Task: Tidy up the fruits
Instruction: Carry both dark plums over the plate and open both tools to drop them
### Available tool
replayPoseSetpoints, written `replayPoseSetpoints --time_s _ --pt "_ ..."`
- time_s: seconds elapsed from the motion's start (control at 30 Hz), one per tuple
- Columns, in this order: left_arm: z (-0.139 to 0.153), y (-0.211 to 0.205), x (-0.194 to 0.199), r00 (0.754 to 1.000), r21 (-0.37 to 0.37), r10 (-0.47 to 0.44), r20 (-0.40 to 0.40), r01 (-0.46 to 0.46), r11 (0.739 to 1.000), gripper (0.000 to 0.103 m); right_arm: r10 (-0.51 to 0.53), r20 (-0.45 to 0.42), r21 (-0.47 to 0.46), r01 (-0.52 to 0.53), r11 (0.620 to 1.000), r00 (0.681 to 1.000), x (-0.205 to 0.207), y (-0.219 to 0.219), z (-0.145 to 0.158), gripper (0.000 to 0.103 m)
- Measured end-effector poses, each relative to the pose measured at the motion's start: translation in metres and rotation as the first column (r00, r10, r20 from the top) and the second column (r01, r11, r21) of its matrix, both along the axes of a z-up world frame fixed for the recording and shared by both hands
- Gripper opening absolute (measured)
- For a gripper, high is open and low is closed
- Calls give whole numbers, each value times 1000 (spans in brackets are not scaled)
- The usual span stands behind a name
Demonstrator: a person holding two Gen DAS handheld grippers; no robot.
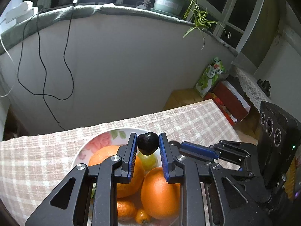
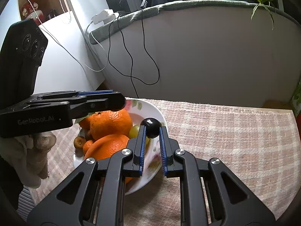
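Observation:
A white flowered plate (image 1: 105,138) (image 2: 156,113) on the checked tablecloth holds large oranges (image 1: 160,194) (image 2: 111,124), small tangerines (image 1: 126,210), a green grape (image 1: 148,160) (image 2: 134,130) and a brownish fruit (image 2: 79,142). My left gripper (image 1: 147,144) is shut on a dark plum (image 1: 148,143) above the plate. My right gripper (image 2: 152,130) is shut on a dark plum (image 2: 151,128) over the plate's right rim. The right gripper shows side-on in the left wrist view (image 1: 195,148); the left gripper shows in the right wrist view (image 2: 105,101), above the oranges.
The table's far edge (image 1: 131,118) meets a grey wall with hanging black cables (image 2: 131,56). A sill with potted plants (image 1: 169,1) runs above. Boxes and a green bag (image 1: 210,77) stand on the floor at the right. Bare tablecloth (image 2: 235,141) lies right of the plate.

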State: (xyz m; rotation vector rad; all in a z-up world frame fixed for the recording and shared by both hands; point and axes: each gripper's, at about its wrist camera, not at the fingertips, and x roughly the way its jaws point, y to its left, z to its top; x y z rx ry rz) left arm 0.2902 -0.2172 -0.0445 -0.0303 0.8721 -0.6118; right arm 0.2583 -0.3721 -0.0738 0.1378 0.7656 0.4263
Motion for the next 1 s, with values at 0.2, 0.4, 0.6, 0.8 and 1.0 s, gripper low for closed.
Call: replayPoseSetpoints --time_s 0.2,0.4,0.6,0.8,1.0 --pt "-2 -3 5 1000 2 3 -15 -2 1000 22 4 -3 -3 -4 1000 1000 1 2 -3 15" --pt "-3 -4 7 1000 7 2 -20 -2 1000 22 12 -14 -4 -12 1000 1000 2 2 -4 15" --pt "0 -2 8 1000 9 10 -15 -10 1000 23 17 -16 4 -17 1000 1000 3 1 -5 15" --pt "-1 -2 9 1000 10 11 -22 -11 1000 32 18 -18 9 -18 1000 1000 3 0 -5 15" --pt "0 -4 7 1000 10 11 -18 -11 1000 32 15 -11 4 -15 1000 1000 1 1 -3 36"
